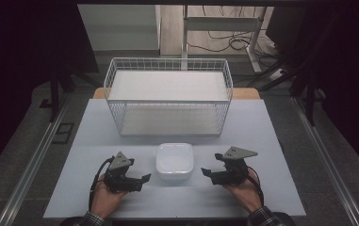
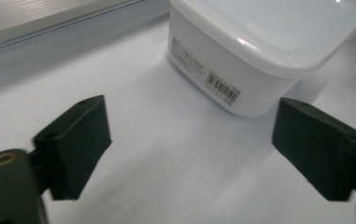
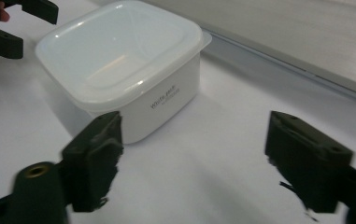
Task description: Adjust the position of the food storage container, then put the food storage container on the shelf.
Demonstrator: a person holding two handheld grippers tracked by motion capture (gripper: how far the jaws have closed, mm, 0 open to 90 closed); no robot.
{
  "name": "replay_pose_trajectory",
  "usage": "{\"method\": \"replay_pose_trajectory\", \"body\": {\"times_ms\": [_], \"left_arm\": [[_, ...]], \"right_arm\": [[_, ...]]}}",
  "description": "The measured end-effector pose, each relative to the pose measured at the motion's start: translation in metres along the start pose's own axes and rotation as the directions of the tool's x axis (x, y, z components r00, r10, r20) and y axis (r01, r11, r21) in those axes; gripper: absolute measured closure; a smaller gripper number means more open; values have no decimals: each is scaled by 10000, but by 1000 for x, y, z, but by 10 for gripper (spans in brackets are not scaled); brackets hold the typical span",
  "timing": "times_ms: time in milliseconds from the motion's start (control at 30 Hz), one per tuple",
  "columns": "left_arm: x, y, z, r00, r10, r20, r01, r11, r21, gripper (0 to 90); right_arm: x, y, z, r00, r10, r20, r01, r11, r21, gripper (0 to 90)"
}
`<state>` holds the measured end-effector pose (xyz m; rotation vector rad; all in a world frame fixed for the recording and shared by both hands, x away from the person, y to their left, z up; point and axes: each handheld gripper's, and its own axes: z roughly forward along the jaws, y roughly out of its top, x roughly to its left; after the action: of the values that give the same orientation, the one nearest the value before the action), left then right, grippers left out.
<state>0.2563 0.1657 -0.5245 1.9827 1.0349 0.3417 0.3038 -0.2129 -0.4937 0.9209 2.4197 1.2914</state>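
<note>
My left hand-held gripper has its two black jaws spread wide apart with nothing between them, only bare white table under the gap; in its own view the jaws frame the near corner of the white square plastic container with a translucent lid, which stands just ahead of them and apart from both pads. My right hand-held gripper is likewise open, jaws well separated and empty, and in its own view the container sits beyond the left jaw, not touching it. From the high view I see the two hand-held grippers resting low on the table, pointing inward at each other, with the container upright between them, lid on, near each but touched by neither. Beyond the container, toward the far side of the table, stands a white wire basket, well apart from both hands.
</note>
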Motion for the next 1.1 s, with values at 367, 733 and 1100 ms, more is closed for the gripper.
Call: {"method": "replay_pose_trajectory", "body": {"times_ms": [367,733,1100], "left_arm": [[5,2,-1,9998,80,193,-74,9995,-319,92],[2,14,-5,9948,-384,941,458,9959,-776,62],[-5,32,8,9931,-31,1176,113,9975,-692,44]], "right_arm": [[-3,0,3,9995,-280,169,282,9995,-108,56],[5,10,8,9992,-368,-143,366,9992,-146,39],[20,25,22,9993,-249,-284,249,9997,15,0]]}}
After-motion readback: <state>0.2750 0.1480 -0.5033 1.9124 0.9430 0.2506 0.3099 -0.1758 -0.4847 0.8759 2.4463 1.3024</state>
